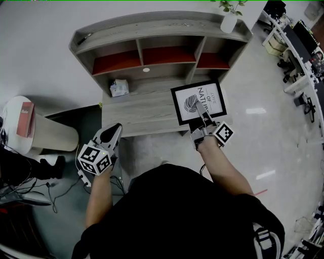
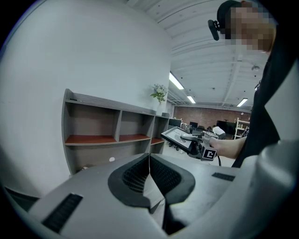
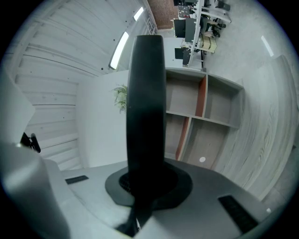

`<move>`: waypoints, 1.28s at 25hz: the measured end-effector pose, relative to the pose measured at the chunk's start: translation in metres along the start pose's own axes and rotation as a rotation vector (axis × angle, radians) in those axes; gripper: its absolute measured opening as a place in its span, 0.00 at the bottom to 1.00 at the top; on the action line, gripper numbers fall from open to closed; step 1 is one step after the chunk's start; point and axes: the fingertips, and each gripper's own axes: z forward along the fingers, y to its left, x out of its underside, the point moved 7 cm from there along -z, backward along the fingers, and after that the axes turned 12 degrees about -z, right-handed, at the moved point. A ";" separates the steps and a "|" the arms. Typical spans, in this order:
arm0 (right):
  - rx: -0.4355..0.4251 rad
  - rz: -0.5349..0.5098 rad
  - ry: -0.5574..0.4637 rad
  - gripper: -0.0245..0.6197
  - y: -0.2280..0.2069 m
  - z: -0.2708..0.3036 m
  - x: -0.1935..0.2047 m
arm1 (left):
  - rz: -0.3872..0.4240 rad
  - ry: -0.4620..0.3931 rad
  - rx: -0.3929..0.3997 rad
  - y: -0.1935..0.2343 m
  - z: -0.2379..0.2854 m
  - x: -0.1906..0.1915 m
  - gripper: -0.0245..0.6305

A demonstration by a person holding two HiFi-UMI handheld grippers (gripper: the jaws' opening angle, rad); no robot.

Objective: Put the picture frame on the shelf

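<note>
Head view: at 8 o'clock the left gripper [image 1: 115, 129] has its jaws shut together, empty. At 2 o'clock the right gripper [image 1: 204, 115] pinches the picture frame [image 1: 188, 103] over the shelf's [image 1: 167, 30] desk board. Farther, at 11 o'clock, a small box [image 1: 119, 87] sits there. On top, a white vase [image 1: 229, 23] holds a plant [image 1: 230, 6].

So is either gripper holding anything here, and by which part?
The right gripper is clamped on the picture frame, gripping the black border at the edge nearest the person. The left gripper is shut with nothing between its jaws.
</note>
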 end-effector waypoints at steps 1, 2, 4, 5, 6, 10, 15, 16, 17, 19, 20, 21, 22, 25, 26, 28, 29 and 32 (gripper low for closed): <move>0.002 0.002 0.001 0.07 -0.002 0.001 -0.001 | -0.001 0.000 0.000 -0.001 0.002 0.000 0.07; 0.003 0.006 0.002 0.07 -0.003 0.002 -0.003 | -0.002 0.000 -0.001 -0.002 0.003 0.000 0.07; -0.001 0.017 0.001 0.07 -0.004 0.003 -0.004 | -0.003 0.004 -0.003 -0.004 0.005 0.001 0.07; -0.004 0.018 0.002 0.07 -0.005 0.004 -0.004 | -0.004 0.006 -0.005 -0.005 0.005 0.002 0.07; -0.003 0.018 0.004 0.07 -0.005 0.004 -0.004 | -0.004 0.007 -0.007 -0.005 0.004 0.002 0.07; -0.002 0.025 0.012 0.07 -0.008 0.005 -0.004 | -0.007 -0.001 -0.020 -0.004 0.003 0.001 0.07; 0.007 0.035 0.024 0.07 -0.008 0.003 -0.004 | -0.016 -0.008 -0.022 -0.007 0.004 0.004 0.07; 0.009 0.030 0.026 0.07 -0.008 0.003 -0.005 | -0.020 -0.006 -0.021 -0.008 0.005 0.005 0.07; 0.011 0.027 0.028 0.07 -0.010 0.003 -0.006 | -0.023 -0.004 -0.020 -0.008 0.006 0.007 0.07; 0.014 0.024 0.029 0.07 -0.011 0.004 -0.006 | -0.027 0.001 -0.018 -0.007 0.007 0.010 0.07; 0.016 0.024 0.029 0.07 -0.012 0.004 -0.005 | -0.028 0.003 -0.019 -0.006 0.007 0.011 0.07; 0.019 0.022 0.030 0.07 -0.013 0.004 -0.005 | -0.029 0.004 -0.019 -0.005 0.008 0.011 0.07; 0.021 0.020 0.031 0.07 -0.014 0.005 -0.004 | -0.030 0.005 -0.020 -0.002 0.009 0.011 0.07; 0.025 0.022 0.033 0.07 -0.017 0.008 -0.004 | -0.031 0.005 -0.017 0.003 0.014 0.009 0.07; 0.028 0.021 0.033 0.07 -0.019 0.009 -0.005 | -0.029 0.004 -0.014 0.004 0.016 0.007 0.07; 0.035 0.018 0.030 0.07 -0.021 0.011 -0.007 | -0.023 0.002 -0.007 0.007 0.021 0.003 0.07; 0.038 0.015 0.030 0.07 -0.021 0.013 -0.008 | -0.020 0.000 -0.004 0.008 0.023 0.001 0.07; 0.039 0.010 0.031 0.07 -0.021 0.018 -0.009 | -0.020 0.000 0.005 0.013 0.029 -0.001 0.07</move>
